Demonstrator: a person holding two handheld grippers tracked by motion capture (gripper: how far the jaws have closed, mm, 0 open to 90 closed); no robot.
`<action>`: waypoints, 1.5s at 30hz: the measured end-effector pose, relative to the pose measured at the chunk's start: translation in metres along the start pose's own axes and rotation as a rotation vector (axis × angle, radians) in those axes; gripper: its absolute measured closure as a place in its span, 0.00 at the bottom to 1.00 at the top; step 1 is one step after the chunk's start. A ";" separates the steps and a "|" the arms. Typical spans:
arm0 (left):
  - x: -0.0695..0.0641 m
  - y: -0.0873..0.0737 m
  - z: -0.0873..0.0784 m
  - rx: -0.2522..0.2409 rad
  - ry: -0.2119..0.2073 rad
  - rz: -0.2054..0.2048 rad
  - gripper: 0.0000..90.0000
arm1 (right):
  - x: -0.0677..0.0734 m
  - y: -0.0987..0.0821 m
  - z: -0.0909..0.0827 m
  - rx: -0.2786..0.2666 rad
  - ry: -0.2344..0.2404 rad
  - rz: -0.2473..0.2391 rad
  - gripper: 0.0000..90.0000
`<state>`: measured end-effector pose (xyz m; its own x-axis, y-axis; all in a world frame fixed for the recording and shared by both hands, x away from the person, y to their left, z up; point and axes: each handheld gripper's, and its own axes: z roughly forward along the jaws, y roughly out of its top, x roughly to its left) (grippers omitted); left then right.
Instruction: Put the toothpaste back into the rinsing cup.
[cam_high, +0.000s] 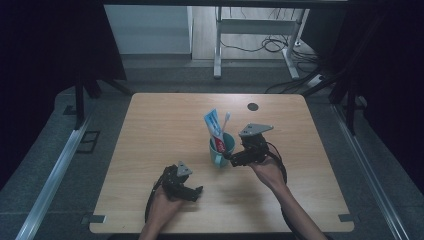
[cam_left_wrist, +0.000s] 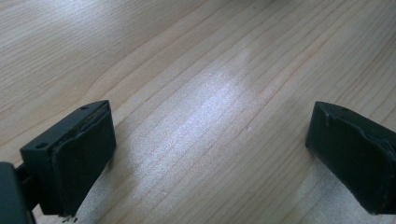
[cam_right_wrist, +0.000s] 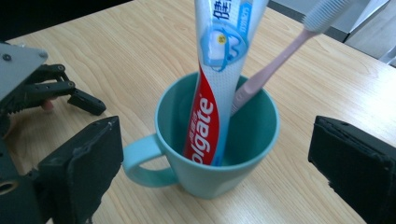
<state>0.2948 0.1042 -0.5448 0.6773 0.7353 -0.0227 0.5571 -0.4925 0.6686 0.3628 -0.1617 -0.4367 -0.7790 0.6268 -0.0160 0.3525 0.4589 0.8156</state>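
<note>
A teal mug (cam_high: 221, 151) (cam_right_wrist: 233, 154) stands upright near the middle of the wooden table (cam_high: 160, 130). In it lean a red, white and blue toothpaste tube (cam_high: 213, 128) (cam_right_wrist: 219, 70) and a pink toothbrush (cam_high: 226, 121) (cam_right_wrist: 275, 60). My right gripper (cam_high: 232, 159) (cam_right_wrist: 219, 163) is open just to the mug's right. Its jaws stand either side of the mug without pressing on it, and the handle (cam_right_wrist: 140, 158) is by one jaw. My left gripper (cam_high: 196, 192) (cam_left_wrist: 210, 154) is open and rests low over bare wood near the front edge, holding nothing. It also appears at the left of the right gripper view (cam_right_wrist: 70, 95).
A dark round grommet (cam_high: 252, 106) sits in the tabletop near the far edge. Beyond the table stand white desk legs (cam_high: 217, 45) and loose cables (cam_high: 272, 45) on the floor. Bare wood lies left of the mug and along the far side.
</note>
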 end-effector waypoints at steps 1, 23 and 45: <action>0.000 0.000 0.000 0.000 -0.001 0.000 0.02 | -0.001 -0.001 -0.001 0.002 -0.001 -0.003 0.02; 0.000 0.000 0.000 0.002 -0.001 0.003 0.02 | -0.010 -0.028 -0.024 0.056 -0.034 -0.024 0.00; 0.000 0.000 0.000 0.000 -0.001 -0.001 0.02 | -0.023 -0.082 -0.051 0.069 -0.088 0.028 0.00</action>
<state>0.2946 0.1042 -0.5448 0.6770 0.7356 -0.0239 0.5578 -0.4917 0.6687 0.3257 -0.2457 -0.4737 -0.7211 0.6912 -0.0469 0.4108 0.4812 0.7744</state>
